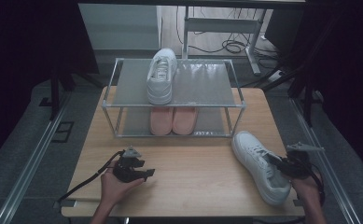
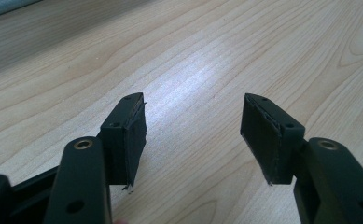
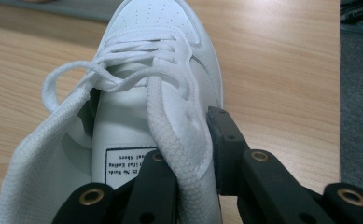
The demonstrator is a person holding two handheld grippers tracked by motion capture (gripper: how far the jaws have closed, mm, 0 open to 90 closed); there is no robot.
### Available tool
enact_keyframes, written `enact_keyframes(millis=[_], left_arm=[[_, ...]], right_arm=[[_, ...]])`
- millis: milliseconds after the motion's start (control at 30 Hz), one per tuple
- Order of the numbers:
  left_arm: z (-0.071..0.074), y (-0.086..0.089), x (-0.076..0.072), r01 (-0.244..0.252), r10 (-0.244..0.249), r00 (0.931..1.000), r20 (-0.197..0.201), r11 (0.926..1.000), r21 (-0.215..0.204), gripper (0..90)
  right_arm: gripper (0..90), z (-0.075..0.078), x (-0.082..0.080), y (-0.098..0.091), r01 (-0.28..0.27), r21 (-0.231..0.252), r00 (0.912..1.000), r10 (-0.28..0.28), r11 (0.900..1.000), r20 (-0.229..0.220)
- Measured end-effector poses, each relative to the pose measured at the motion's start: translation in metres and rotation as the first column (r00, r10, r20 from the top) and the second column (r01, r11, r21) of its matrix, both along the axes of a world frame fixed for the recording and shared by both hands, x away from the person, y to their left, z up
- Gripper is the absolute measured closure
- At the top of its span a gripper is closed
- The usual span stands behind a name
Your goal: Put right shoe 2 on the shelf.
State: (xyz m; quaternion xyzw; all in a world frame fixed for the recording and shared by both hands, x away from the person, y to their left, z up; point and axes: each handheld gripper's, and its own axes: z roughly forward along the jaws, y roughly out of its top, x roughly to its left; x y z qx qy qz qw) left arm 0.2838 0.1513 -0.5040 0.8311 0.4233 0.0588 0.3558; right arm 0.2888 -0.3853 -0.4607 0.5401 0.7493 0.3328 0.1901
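Wooden surface point(image 1: 188, 163), bearing all items. Two-tier metal shoe rack point(image 1: 172, 95) at its far side: one white sneaker point(image 1: 161, 74) on the top shelf, a pink pair point(image 1: 173, 120) on the lower. Second white sneaker point(image 1: 261, 165) lying on the surface near the right edge, toe toward the rack. Right hand-held gripper point(image 3: 195, 154) clamped on this sneaker's collar wall, one jaw inside the opening, one outside. Left hand-held gripper point(image 2: 193, 133) resting low at front left, jaws apart, nothing between them

Black gripper point(image 1: 144, 173), brass screws, cable
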Motion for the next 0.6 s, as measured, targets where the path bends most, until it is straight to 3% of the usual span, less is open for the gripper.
enact_keyframes(millis=[300, 600], left_arm=[[0.000, 0.000, 0.000, 0.001, -0.001, 1.0000, -0.002, 1.0000, 0.000, 40.7], [-0.001, -0.001, 0.000, 0.001, -0.001, 1.0000, -0.005, 1.0000, 0.000, 40.8]], right_arm=[[81.1, 0.012, -0.012, 0.006, -0.035, 0.057, 0.9983, 0.032, 0.9978, 0.048], [81.2, 0.018, -0.017, 0.016, -0.063, 0.079, 0.9954, 0.056, 0.9949, 0.078]])
